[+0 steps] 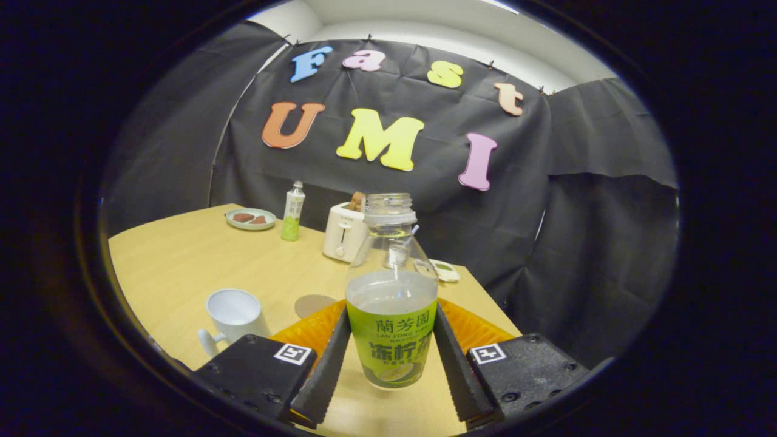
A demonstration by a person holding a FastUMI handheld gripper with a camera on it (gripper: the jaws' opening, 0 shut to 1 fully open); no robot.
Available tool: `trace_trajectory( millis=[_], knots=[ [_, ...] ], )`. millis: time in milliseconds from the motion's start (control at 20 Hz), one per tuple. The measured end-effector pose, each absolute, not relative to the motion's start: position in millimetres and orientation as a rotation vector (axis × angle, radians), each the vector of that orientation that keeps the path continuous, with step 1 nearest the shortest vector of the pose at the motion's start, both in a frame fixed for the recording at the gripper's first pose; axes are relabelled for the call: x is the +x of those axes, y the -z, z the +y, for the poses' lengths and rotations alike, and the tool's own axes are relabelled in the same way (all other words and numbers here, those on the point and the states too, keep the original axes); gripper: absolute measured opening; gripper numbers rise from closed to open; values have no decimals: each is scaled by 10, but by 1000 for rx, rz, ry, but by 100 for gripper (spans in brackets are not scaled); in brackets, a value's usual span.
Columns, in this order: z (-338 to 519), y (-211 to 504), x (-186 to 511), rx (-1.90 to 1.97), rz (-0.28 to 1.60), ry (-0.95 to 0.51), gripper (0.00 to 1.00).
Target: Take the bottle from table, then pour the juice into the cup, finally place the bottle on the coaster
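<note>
- The bottle (391, 291) is clear, glossy plastic with a green printed label.
- The gripper (390, 355) has matt black fingers (325, 370) with ribbed pads pressing the bottle from both sides.
- The counter (182, 267) is pale wood-look, smooth.
- The cup (234, 315) is white and glossy.
- The toaster (343, 233) is smooth white.

Clear bottle (391, 291) with green label and cloudy pale juice; white cup (234, 314); brownish round coaster (314, 304); light wood-grain table (182, 267); black gripper (391, 364) fingers bearing square black-and-white markers, backed by ribbed orange; white toaster (343, 232).
</note>
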State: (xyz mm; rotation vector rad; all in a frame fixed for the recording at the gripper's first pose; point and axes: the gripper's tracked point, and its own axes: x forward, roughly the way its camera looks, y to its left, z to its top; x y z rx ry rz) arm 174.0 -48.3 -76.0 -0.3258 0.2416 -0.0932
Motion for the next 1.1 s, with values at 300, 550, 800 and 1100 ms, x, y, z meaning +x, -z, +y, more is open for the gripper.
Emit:
trace_trajectory(
  millis=[300,550,800,1100],
  knots=[
    [-578,743,1818,-520,287,128,80],
    [-557,680,1827,-707,252,144,81],
    [-538,427,1797,-1000,126,255,80],
    [-382,417,1760,-1174,94,268,80]
  ],
)
